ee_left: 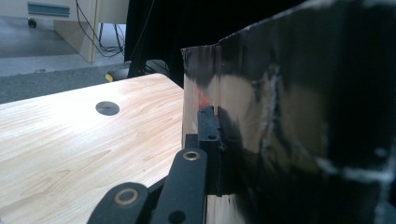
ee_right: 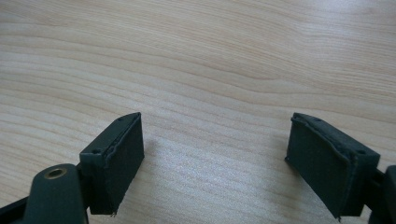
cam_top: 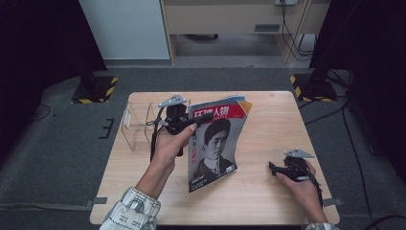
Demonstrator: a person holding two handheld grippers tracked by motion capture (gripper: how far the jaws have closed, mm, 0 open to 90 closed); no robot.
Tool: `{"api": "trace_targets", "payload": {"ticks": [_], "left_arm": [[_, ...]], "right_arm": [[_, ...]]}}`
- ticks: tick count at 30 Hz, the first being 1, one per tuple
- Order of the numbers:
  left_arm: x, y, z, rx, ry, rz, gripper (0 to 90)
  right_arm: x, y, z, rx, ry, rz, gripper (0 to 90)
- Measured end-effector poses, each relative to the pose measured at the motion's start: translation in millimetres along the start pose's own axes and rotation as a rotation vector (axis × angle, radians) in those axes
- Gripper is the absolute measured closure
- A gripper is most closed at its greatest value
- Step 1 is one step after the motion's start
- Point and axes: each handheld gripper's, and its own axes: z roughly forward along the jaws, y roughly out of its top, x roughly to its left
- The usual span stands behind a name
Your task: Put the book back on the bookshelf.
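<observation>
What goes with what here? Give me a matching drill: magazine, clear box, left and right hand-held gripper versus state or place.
Things:
1. magazine
2. clear box
3. left hand-held gripper
4. right hand-held gripper

States or places:
A. jaws open over bare tabletop
B. stands on the table's far left part
C. held up off the table, cover toward the high view
D. jaws shut on the magazine's top edge

Pairs: 1-C, 2-B, 3-D, 4-A

Clear box (cam_top: 139, 125) behind raised magazine (cam_top: 215, 143)
</observation>
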Motion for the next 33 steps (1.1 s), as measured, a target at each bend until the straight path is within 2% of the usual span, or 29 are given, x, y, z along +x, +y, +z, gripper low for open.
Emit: {"api": "trace_targets", "payload": {"ticks": [11,19,33], "left_arm": [[4.5,-4.3,-19.0,-0.02,0.0,-0.015,86.4],[2.7,-8.3,-32.3,-0.018,0.007,0.0,86.4],[2.1,-14.0,-59.9,-0.043,0.012,0.005,86.4]], "right_arm": [[0.3,-0.1,-0.2,0.001,0.001,0.001,19.0],[0.5,-0.2,-0.2,0.0,0.001,0.002,18.9],[0.8,-0.5,-0.4,0.0,0.001,0.0,18.8]]}}
